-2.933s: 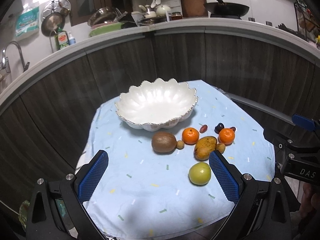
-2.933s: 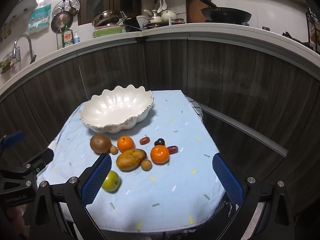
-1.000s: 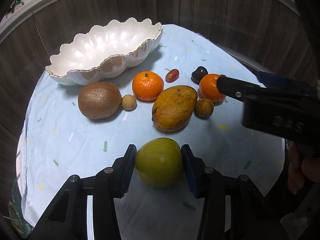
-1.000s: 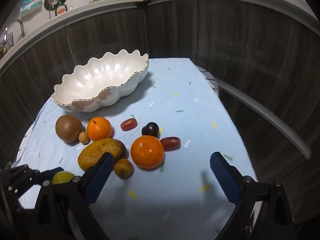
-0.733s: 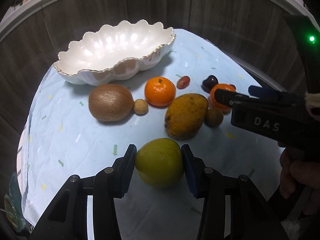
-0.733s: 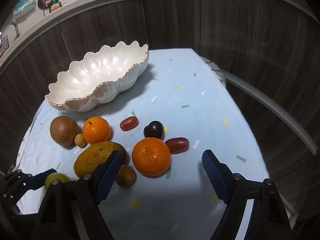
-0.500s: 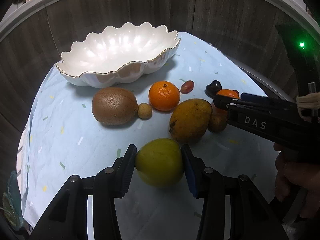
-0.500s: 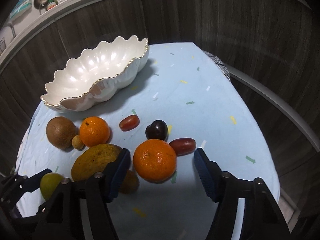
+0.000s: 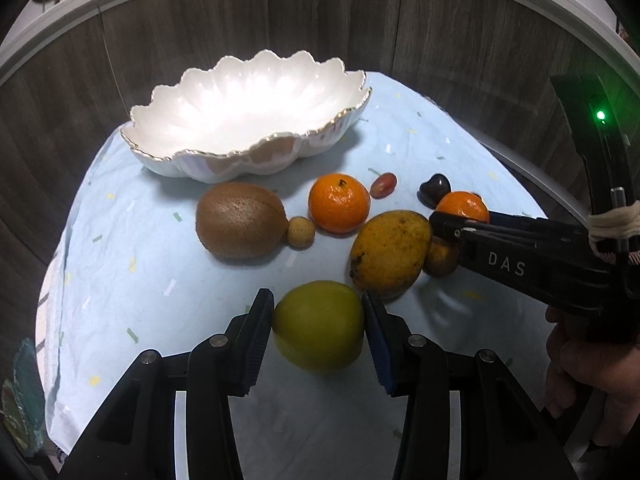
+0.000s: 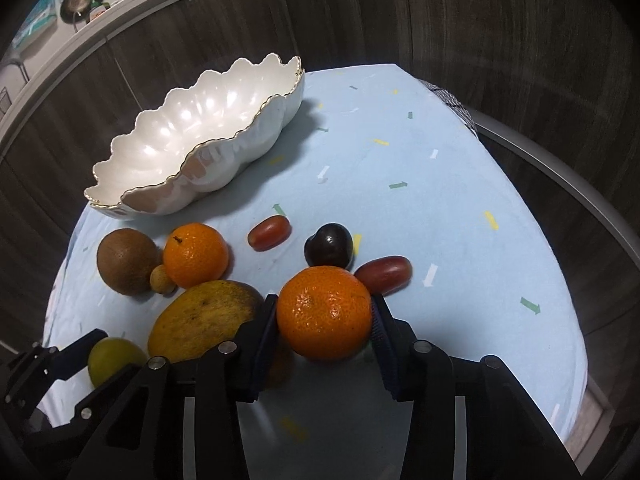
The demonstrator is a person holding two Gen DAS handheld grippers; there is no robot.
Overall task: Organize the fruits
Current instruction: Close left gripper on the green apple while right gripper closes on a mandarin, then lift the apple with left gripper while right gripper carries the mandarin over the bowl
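Our left tool [image 9: 318, 316] grips the green fruit [image 9: 319, 326]; our right tool's [image 10: 324, 316] jaws are closing on an orange [image 10: 325, 312].

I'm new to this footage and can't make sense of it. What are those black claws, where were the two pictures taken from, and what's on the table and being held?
There is no robot here. A person holds a hand-held gripper in each hand, and each gripper has a wide-angle camera looking forward along its two fingers. So each picture is one gripper's own view.

In the left camera's view, the left gripper is clamped on a green fruit. The right gripper reaches in from the side, with the person's hand showing behind it.

In the right camera's view, the right gripper is closing around an orange, its pads at the peel.

On the blue cloth stand an empty white bowl, a kiwi, a second orange, a mango, a dark plum and a few smaller fruits.
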